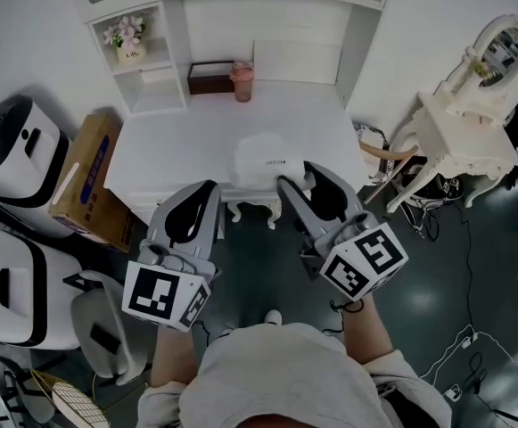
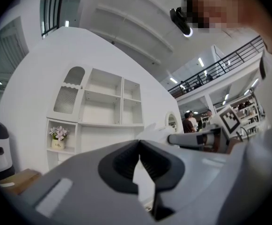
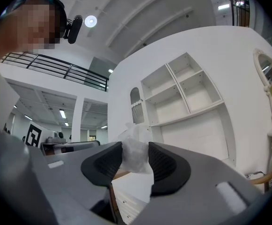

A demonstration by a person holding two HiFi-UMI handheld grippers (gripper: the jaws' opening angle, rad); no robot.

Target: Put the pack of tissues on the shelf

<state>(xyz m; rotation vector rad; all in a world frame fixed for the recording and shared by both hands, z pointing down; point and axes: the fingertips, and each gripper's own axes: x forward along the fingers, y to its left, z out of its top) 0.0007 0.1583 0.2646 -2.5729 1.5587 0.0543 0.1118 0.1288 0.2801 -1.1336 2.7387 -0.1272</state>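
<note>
Shelves (image 1: 143, 65) at the left carry one flower pot (image 1: 125, 38), shown in the head and left gripper views. Of the two tongs, the left tongs (image 1: 212, 187) (image 2: 139, 144) are shut with nothing between them. One bottle (image 1: 241, 80) on the desk (image 1: 187, 132) is seen from the head view alone. One pack of tissues (image 1: 266, 157) (image 3: 133, 144) lies at the desk's front edge, its wrapper pinched by the right tongs (image 1: 296, 175) (image 3: 135, 157), a grip made plain only in the right gripper view.
</note>
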